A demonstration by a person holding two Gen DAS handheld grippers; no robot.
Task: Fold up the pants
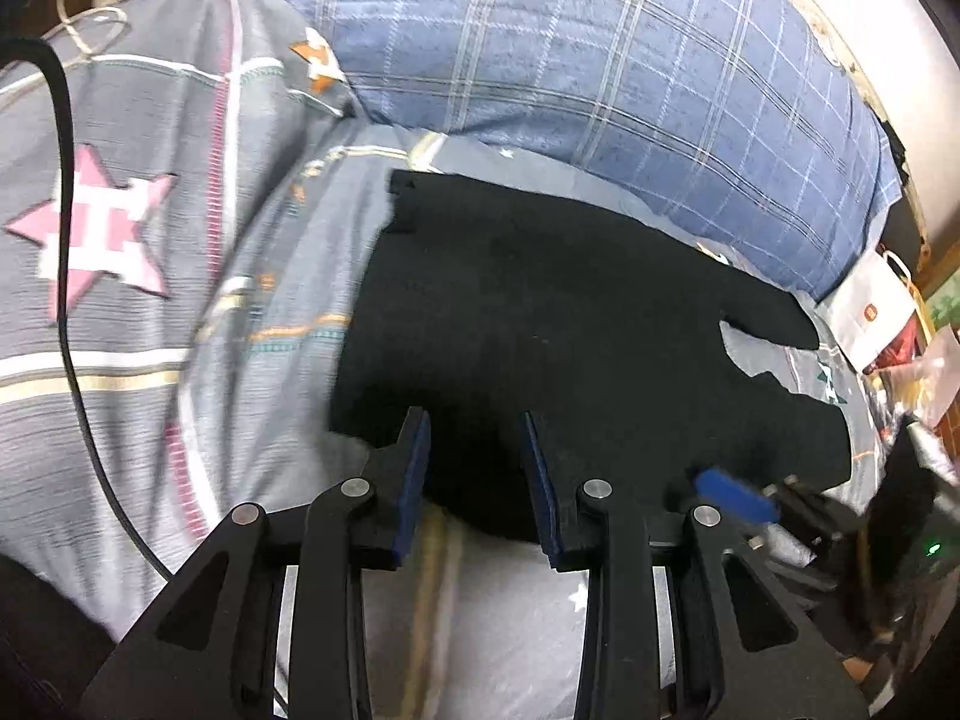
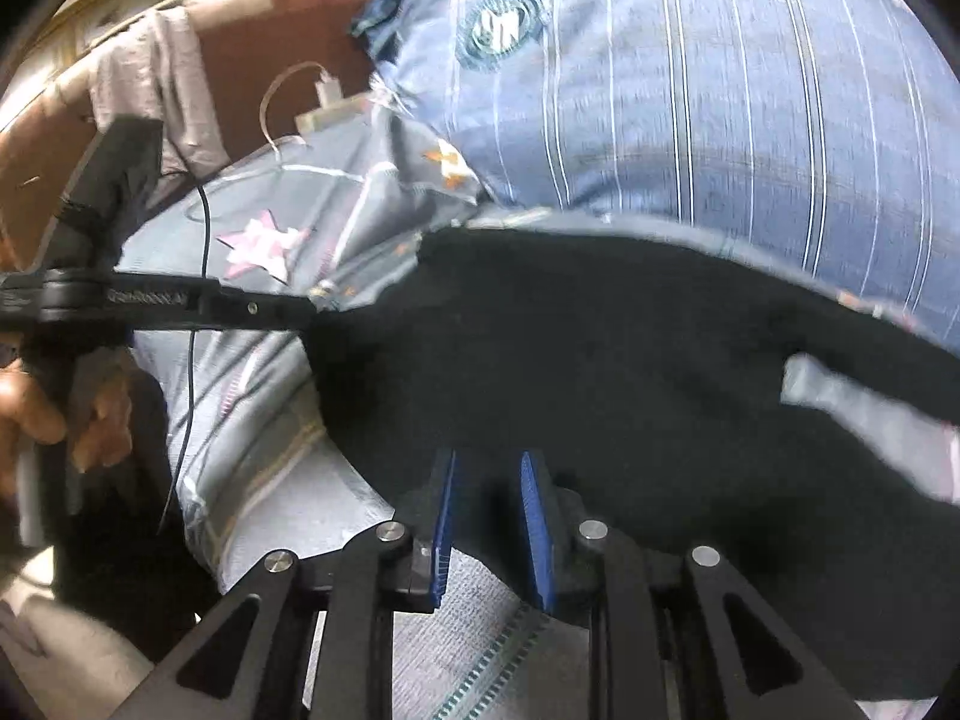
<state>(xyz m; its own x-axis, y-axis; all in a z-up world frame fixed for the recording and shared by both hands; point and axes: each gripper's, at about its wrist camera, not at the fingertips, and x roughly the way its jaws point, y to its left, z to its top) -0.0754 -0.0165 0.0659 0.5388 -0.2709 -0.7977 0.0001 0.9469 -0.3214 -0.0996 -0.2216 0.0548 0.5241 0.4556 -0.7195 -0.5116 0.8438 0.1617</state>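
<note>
Pants (image 1: 570,348) black on patterned bedsheet (image 1: 120,252), left tongs (image 1: 474,438) and right tongs (image 2: 486,480) tilted down, both parted, empty

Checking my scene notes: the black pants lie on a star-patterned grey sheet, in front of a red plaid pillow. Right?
Not quite: the plaid pillow is blue, not red, as the left wrist view shows. The black pants do lie on the star-patterned grey sheet, in front of it.

Both my grippers angled downward, jaws parted.
My left gripper (image 1: 474,426) and right gripper (image 2: 487,462) each show a narrow gap between blue pads; my left hand (image 2: 57,420) grips its handle.
</note>
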